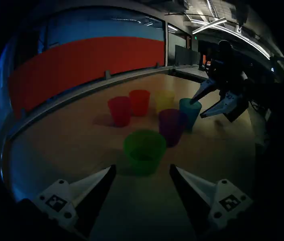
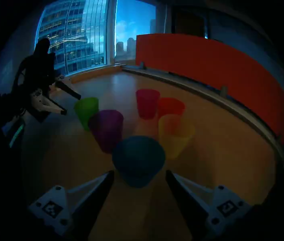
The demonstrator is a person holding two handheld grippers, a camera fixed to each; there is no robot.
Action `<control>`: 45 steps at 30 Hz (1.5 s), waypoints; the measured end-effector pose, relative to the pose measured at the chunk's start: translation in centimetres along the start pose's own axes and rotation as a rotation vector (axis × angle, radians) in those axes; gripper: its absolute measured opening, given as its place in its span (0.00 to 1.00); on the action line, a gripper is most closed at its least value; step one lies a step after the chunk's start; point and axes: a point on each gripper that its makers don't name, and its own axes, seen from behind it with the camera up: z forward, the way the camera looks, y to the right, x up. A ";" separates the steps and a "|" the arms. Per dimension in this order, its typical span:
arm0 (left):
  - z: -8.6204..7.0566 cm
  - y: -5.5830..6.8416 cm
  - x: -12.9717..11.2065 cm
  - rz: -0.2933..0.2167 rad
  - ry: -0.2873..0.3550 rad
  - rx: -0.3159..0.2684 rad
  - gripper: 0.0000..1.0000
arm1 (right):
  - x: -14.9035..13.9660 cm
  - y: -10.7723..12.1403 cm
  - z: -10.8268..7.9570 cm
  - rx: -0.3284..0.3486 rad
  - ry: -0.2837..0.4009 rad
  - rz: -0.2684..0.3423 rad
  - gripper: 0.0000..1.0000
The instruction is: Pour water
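The wide wooden counter point(image 1: 74, 140) is the biggest thing here. A long red wall point(image 1: 90, 60) runs along its far edge. In the right gripper view a big window point(image 2: 78, 36) shows tall buildings and sky.

You hold two tools. Your left tool point(image 1: 142, 166) is low over the counter with its two fingers spread wide and nothing between them. The green cup point(image 1: 145, 150) stands just in front of those fingertips, lined up with the gap. Your right tool point(image 2: 139, 172) is also spread wide and holds nothing. The blue cup point(image 2: 138, 160) stands just in front of its fingertips, in line with the gap. The two tools face each other across the cups.

Six cups stand on the counter, one of each colour, all upright and close together. The purple cup point(image 1: 171, 124) is between the green and blue ones. The dark red cup point(image 1: 120, 110), the orange cup point(image 1: 139, 102) and the yellow cup point(image 2: 175, 134) stand on the side nearer the red wall. You cannot tell what is inside any cup.
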 end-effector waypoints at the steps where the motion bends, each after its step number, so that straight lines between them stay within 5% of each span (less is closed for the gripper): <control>1: -0.1 0.0 0.0 0.000 0.001 0.001 1.00 | 0.0 0.0 -0.1 -0.002 0.001 0.000 1.00; 45: -2.3 -0.3 0.7 -0.019 0.052 0.044 1.00 | -0.4 -0.2 -3.3 -0.043 0.047 0.049 1.00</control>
